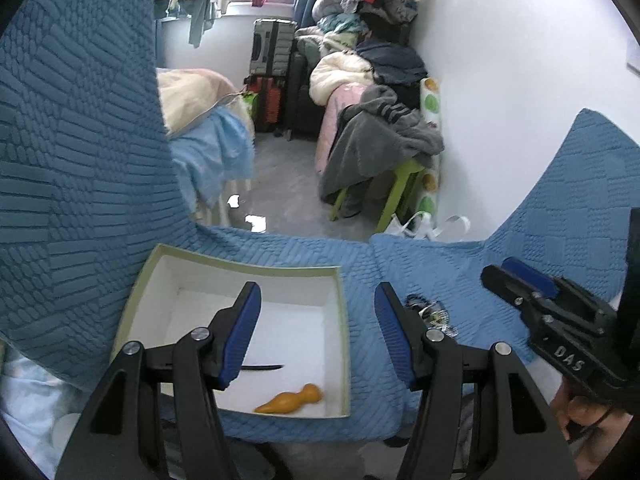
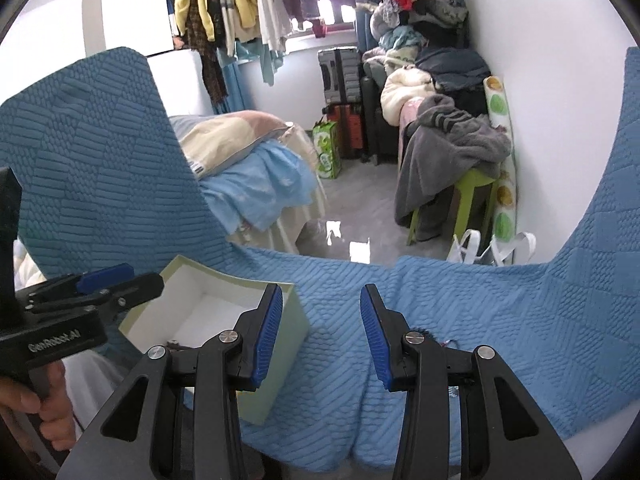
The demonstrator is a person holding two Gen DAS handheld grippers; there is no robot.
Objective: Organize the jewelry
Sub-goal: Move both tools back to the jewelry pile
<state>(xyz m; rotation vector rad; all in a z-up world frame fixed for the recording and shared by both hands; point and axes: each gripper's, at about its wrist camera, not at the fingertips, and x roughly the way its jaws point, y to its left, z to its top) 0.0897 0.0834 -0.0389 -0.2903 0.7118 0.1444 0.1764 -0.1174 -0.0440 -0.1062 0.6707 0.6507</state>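
Observation:
A pale green box [image 1: 342, 336] with a white inside sits on the blue quilted cover. In it lie an orange gourd-shaped piece [image 1: 290, 400] and a thin black stick [image 1: 262, 367]. A small pile of beaded jewelry [image 1: 432, 314] lies on the cover right of the box. My left gripper [image 1: 318, 300] is open and empty, above the box's right part. My right gripper [image 2: 320, 300] is open and empty, over the cover between the box [image 2: 286, 344] and the jewelry [image 2: 438, 340], which its right finger mostly hides. It also shows in the left wrist view [image 1: 520, 280].
The blue quilted cover [image 1: 460, 264] drapes a seat with raised sides left and right. Beyond its far edge are the floor, a bed [image 2: 256, 184], suitcases [image 2: 344, 120], a green stool with grey clothes [image 2: 452, 156] and white bags [image 2: 480, 248].

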